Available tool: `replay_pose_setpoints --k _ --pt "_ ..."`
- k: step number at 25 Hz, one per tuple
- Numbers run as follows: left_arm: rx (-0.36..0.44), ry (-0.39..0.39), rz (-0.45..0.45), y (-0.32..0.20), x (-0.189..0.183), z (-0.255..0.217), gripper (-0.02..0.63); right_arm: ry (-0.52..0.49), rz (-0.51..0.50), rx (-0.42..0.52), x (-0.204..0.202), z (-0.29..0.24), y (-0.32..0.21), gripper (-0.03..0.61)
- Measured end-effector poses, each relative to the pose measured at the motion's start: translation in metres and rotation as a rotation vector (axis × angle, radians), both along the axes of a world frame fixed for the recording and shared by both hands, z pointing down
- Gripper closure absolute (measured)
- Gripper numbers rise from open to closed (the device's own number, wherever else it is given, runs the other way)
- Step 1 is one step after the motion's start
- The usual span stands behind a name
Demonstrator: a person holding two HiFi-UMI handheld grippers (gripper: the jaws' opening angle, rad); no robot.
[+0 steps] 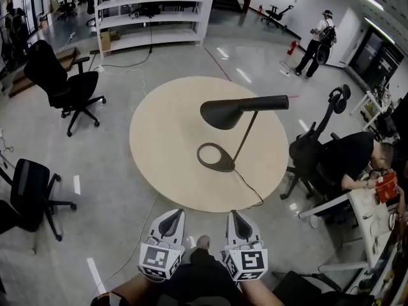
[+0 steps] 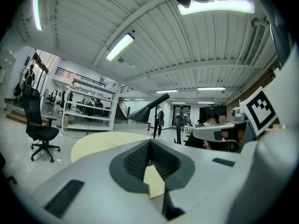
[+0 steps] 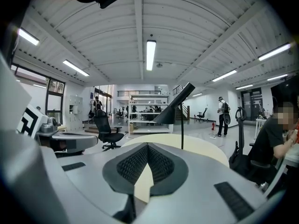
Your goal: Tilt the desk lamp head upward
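A black desk lamp stands on the round beige table (image 1: 166, 126). Its oval base (image 1: 215, 157) rests near the middle, and a thin stem leans up to the cone head (image 1: 226, 112), which tilts downward. My left gripper (image 1: 175, 213) and right gripper (image 1: 234, 215) hover side by side short of the table's near edge, both shut with nothing in them. In the left gripper view the jaws (image 2: 150, 143) meet, and the lamp head (image 2: 145, 110) is far ahead. The right gripper view shows the same closed jaws (image 3: 147, 146), with the lamp head (image 3: 176, 106) beyond.
The lamp's cable (image 1: 252, 190) trails off the table's near right edge. Black office chairs (image 1: 60, 85) (image 1: 32, 190) stand to the left and another (image 1: 315, 148) to the right. A person (image 1: 357, 161) sits at a desk on the right. White shelving (image 1: 150, 11) is behind.
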State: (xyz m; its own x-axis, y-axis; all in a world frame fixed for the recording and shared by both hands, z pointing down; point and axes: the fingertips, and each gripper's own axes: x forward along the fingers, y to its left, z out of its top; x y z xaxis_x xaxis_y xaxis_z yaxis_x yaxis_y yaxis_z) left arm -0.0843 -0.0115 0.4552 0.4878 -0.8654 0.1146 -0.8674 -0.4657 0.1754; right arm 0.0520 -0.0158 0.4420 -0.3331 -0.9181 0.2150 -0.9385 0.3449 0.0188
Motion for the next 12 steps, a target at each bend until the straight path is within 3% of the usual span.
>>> replay_pose_setpoints --k 12 --pt "0.015 -0.034 -0.052 -0.126 0.067 -0.031 0.566 -0.029 -0.122 0.038 0.052 -0.019 -0.123 0.569"
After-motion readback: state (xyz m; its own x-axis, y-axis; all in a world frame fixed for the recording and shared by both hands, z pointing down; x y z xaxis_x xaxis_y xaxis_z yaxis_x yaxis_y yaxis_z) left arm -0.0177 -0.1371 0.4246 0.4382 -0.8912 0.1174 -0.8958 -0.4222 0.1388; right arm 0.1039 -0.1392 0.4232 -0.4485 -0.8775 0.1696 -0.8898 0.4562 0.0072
